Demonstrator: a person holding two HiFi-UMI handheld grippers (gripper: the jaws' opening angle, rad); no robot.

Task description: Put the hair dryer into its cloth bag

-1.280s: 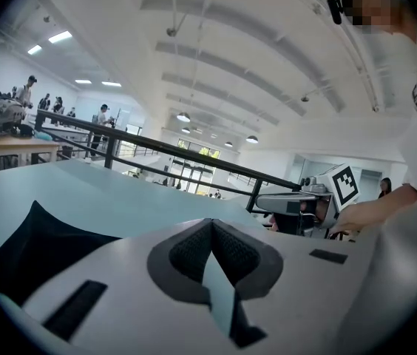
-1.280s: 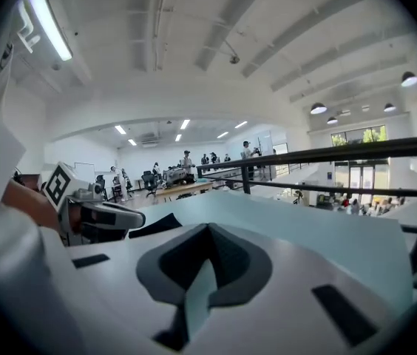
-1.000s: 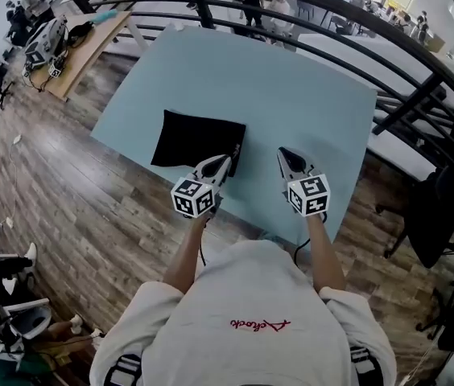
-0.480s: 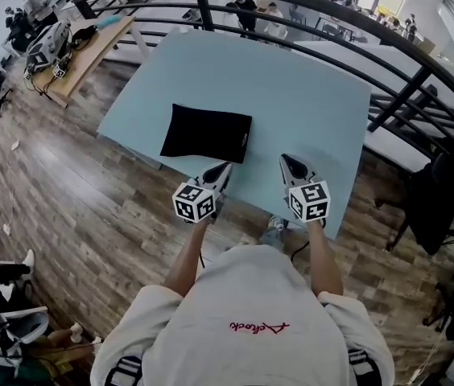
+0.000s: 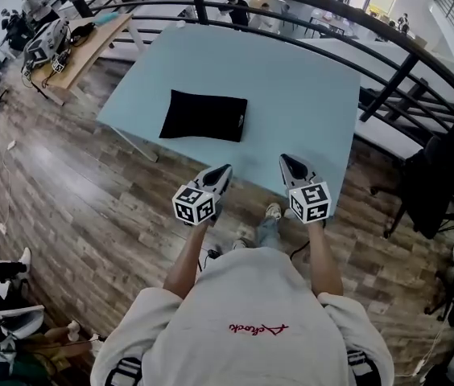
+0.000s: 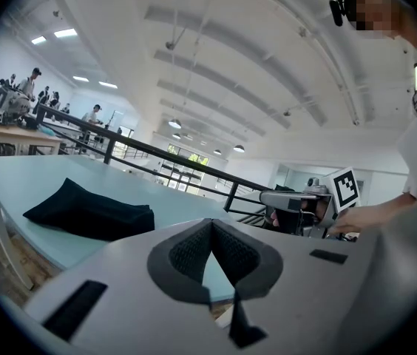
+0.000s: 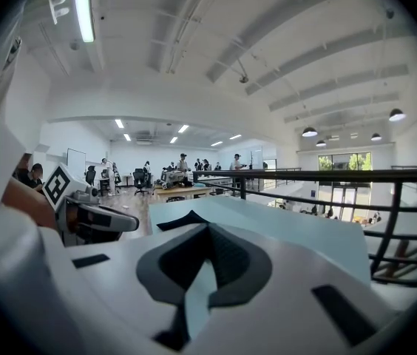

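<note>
The bag lies alone on the table, just above centre in the head view. No dryer shows in any view, so it is probably already inside and the task looks done. The left gripper and right gripper hover lower centre, jaws together on nothing, off the table's near edge and well apart from the bag.

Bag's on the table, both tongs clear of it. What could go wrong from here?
The black cloth bag lies near the table's left front edge; a nudge might slide it off. No hair dryer shows outside it, and I cannot tell whether its mouth is closed, so lifting might spill it. Left tongs and right tongs are shut and empty: open them before grasping.
</note>
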